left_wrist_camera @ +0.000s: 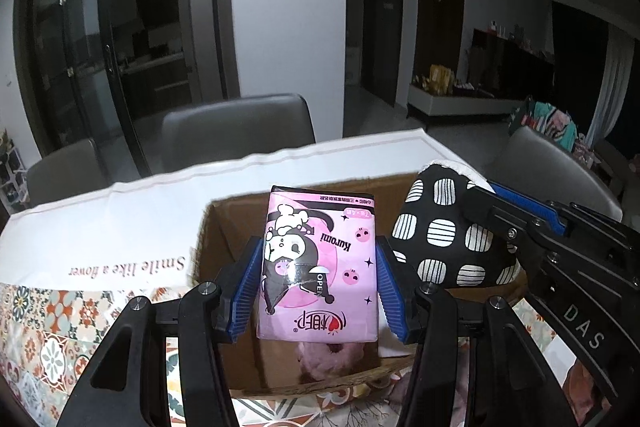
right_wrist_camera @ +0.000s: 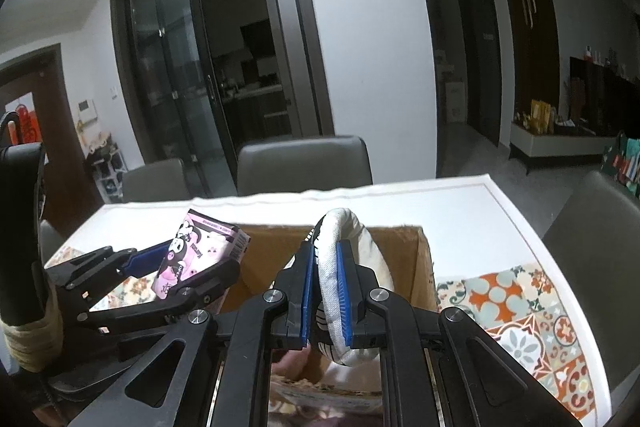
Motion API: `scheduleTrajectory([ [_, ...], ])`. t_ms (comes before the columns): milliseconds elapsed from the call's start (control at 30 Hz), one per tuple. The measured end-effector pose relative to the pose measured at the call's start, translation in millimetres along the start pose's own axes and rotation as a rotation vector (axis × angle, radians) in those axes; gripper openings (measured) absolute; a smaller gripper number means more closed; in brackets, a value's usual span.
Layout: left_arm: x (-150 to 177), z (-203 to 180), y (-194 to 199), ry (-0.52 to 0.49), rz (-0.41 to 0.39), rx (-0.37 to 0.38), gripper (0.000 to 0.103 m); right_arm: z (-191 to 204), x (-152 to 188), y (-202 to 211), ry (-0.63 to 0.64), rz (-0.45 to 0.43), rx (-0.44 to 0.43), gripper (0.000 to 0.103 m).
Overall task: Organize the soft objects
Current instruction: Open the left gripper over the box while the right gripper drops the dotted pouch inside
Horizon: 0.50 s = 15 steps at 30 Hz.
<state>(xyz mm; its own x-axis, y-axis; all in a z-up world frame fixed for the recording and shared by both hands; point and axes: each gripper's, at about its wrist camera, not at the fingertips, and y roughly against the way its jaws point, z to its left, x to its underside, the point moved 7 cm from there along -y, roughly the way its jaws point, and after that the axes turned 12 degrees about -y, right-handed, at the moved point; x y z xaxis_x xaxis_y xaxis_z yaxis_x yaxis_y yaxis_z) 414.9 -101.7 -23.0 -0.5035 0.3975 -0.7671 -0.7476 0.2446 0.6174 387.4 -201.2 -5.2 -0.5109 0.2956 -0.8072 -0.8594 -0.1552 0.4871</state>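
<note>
My left gripper [left_wrist_camera: 318,283] is shut on a pink Kuromi tissue pack [left_wrist_camera: 318,263] and holds it upright over an open cardboard box [left_wrist_camera: 232,227]. The pack also shows in the right wrist view [right_wrist_camera: 200,255]. My right gripper [right_wrist_camera: 325,291] is shut on a black soft pouch with white striped spots and a white lining [right_wrist_camera: 336,267]. It holds the pouch over the box [right_wrist_camera: 424,267]; the pouch shows in the left wrist view [left_wrist_camera: 444,235]. A pink fluffy item [left_wrist_camera: 332,355] lies inside the box.
The box stands on a table with a white and patterned tile cloth [left_wrist_camera: 60,327]. Grey chairs [left_wrist_camera: 236,127] stand behind the table, and another stands at the right [right_wrist_camera: 600,239]. Glass sliding doors [right_wrist_camera: 192,67] are beyond.
</note>
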Motion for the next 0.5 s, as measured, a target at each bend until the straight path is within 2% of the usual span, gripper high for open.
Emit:
scheduleTrajectory([
  [233,13.2,-8.8,-15.8,0.001,0.068,0.031,0.054,-12.5,13.7,-15.1,-0.011,0.058,0.027,0.013],
  [267,13.9,-9.8,-16.7,0.009,0.072,0.042,0.056,-13.5,14.8,-17.3,-0.015,0.063,0.030,0.014],
  [333,13.9,-9.4,-17.8,0.015,0.074,0.049,0.067,-17.4,16.6,-20.9,-0.020,0.083,0.035,0.015],
  [400,13.7,-8.6,-15.8,0.004,0.074,0.033,0.068,-21.2,16.5,-22.3,-0.037,0.091,0.033,0.023],
  [433,13.1,-8.9,-14.2,0.001,0.072,0.031,0.068,-22.5,15.5,-21.6,-0.045,0.089,0.033,0.034],
  [467,12.7,-8.7,-12.2,0.001,0.070,0.030,0.068,-23.8,14.2,-19.9,-0.049,0.079,0.037,0.039],
  [500,12.3,-8.8,-8.9,0.000,0.065,0.028,0.068,-24.5,12.7,-18.0,-0.049,0.069,0.043,0.039],
])
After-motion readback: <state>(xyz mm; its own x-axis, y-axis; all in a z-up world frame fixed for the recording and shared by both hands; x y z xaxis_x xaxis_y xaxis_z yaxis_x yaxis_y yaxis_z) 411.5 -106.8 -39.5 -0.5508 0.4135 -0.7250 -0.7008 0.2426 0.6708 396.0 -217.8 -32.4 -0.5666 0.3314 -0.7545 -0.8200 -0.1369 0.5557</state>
